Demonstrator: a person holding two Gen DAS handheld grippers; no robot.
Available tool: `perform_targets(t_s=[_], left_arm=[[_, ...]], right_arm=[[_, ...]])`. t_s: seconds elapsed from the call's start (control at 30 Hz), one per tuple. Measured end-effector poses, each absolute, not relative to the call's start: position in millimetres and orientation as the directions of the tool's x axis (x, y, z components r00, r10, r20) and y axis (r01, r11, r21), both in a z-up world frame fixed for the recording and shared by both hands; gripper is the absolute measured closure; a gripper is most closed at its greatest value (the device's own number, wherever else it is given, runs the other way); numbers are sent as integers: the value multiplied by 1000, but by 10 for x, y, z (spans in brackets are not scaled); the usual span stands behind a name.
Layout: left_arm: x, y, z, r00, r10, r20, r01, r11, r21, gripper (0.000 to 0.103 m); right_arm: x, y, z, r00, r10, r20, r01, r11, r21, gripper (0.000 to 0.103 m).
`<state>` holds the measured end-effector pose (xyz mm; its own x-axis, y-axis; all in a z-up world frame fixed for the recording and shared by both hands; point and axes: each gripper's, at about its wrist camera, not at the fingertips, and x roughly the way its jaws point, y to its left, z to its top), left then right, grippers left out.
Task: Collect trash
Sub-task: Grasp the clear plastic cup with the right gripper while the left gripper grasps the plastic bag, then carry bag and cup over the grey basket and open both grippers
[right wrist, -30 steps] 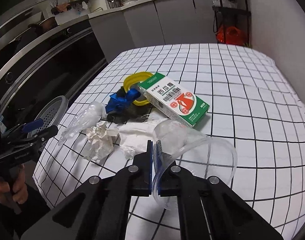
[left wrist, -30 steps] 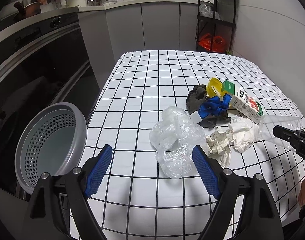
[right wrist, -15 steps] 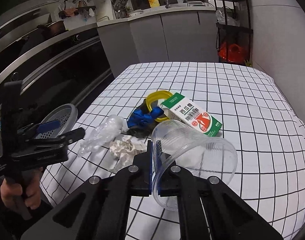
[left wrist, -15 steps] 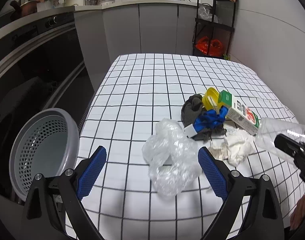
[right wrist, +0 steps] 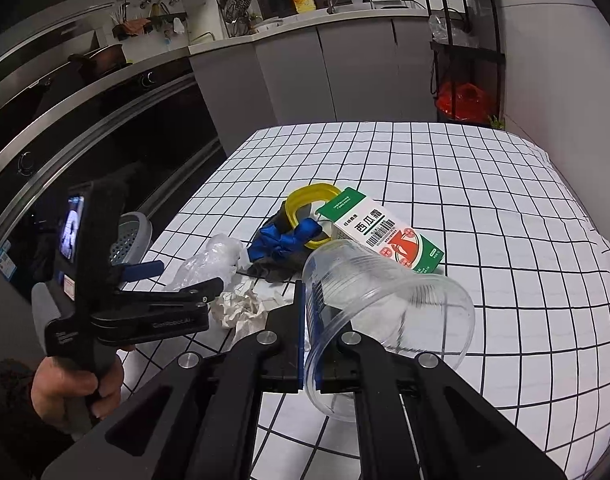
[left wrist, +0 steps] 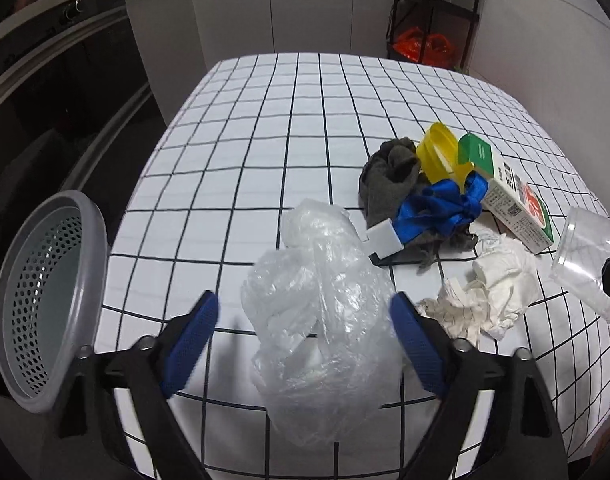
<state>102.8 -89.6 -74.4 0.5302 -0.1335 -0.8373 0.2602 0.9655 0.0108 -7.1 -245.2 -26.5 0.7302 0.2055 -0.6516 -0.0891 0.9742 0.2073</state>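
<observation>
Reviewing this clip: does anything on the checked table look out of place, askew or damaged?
Nothing spilled or broken. The clear plastic cup lies tilted on its side, clamped by its rim in the shut right gripper. The closing left gripper straddles a crumpled clear plastic bag. The green-and-white carton lies flat beside crumpled white paper.

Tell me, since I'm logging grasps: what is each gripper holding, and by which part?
The right gripper pinches the clear plastic cup by its rim wall. The left gripper holds nothing yet; its jaws are closing around the crumpled plastic bag.
</observation>
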Motion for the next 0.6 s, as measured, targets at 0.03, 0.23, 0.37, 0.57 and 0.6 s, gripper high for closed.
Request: perform_targets(t_s=[0.03, 0.23, 0.37, 0.57, 0.6], left_arm=[[1034, -892, -766, 519, -139, -843, 263, 965, 2, 36], [1017, -860, -798, 500, -162, -851, 272, 962, -24, 81], [927, -812, -665, 544, -162, -823, 270, 963, -11, 84], [728, -629, -353, 618, -141, -773, 253, 967, 25, 84], [712, -592, -306, 626, -138, -768, 249, 968, 29, 84]], right_arm=[[-71, -2449, -266, 730, 206, -652, -90, 974, 207, 100], [-77, -2422, -261, 729, 215, -650, -102, 973, 208, 100], [-80, -2382, -242, 730, 218, -647, -109, 973, 205, 100], [-79, -2227, -187, 738, 227, -635, -129, 972, 196, 100], [-66, -2182, -183, 738, 229, -635, -134, 972, 195, 100]])
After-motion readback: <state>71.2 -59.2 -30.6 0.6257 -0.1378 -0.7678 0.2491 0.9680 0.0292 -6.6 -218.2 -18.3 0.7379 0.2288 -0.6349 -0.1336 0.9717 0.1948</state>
